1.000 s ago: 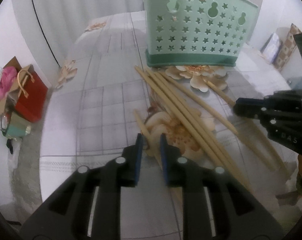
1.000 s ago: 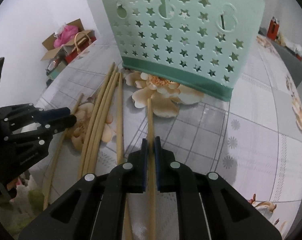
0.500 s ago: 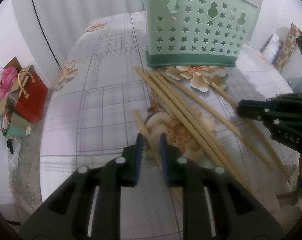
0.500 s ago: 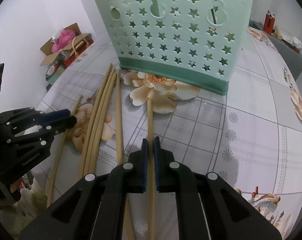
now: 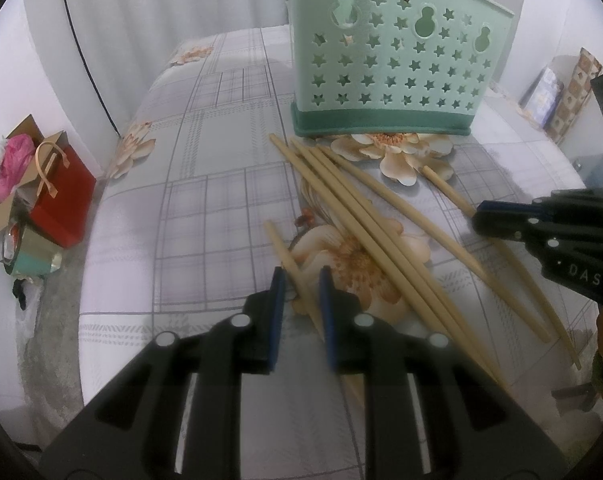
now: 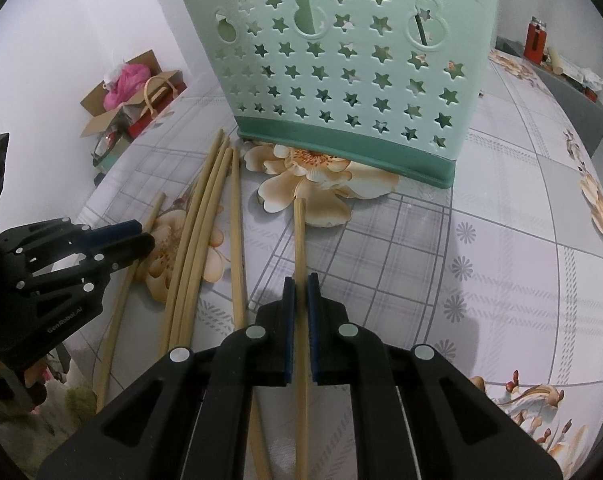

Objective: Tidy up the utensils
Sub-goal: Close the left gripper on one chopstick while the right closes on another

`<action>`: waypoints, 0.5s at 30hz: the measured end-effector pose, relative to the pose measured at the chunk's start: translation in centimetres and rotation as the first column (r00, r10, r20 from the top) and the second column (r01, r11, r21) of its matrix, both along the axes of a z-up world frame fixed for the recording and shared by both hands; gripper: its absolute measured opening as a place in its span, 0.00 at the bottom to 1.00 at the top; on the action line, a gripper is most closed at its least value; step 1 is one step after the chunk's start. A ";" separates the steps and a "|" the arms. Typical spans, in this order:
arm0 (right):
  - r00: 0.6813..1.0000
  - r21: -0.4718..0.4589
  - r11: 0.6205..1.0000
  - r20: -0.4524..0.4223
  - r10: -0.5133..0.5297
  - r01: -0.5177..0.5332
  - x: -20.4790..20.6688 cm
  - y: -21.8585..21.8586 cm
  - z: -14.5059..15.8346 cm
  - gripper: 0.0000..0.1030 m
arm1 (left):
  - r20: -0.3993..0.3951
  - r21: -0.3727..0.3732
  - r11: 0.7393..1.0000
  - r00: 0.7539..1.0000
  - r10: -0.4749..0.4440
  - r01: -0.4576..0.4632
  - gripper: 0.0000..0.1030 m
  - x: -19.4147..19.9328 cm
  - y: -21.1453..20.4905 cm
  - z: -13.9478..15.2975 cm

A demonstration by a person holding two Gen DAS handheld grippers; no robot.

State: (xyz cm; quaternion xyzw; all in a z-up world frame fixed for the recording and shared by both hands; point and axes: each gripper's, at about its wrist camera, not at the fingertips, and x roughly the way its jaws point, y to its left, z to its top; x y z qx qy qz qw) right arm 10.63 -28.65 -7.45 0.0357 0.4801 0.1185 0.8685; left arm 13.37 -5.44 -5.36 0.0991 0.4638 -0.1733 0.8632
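Right tool (image 6: 300, 286): clamped on one chopstick (image 6: 299, 240) below the mint basket (image 6: 341, 68).
Left tool (image 5: 301, 280): pads apart, straddling another chopstick (image 5: 279, 246) left of the bundle.

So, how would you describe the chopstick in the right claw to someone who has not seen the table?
Find the green basket on the table. Before it lie bamboo chopsticks; the one in the right claw lies alone, its tip on the printed flower, apart from the bundle.
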 end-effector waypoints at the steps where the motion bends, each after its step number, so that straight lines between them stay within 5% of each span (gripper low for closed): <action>1: 1.000 0.000 1.000 0.000 -0.002 0.002 0.0 0.0 0.0 0.06 | 0.004 -0.001 1.000 1.000 -0.001 0.001 0.14 0.0 0.0 0.0; 9: 1.000 0.014 1.000 0.004 -0.020 0.020 -0.1 -0.1 0.0 0.06 | 0.004 -0.041 0.999 1.000 0.021 -0.021 0.07 0.8 1.1 -0.2; 15: 1.000 0.037 0.999 0.010 -0.028 0.027 -0.1 -0.3 -0.1 0.06 | -0.024 -0.145 0.987 0.998 0.063 -0.066 0.04 1.2 2.8 0.2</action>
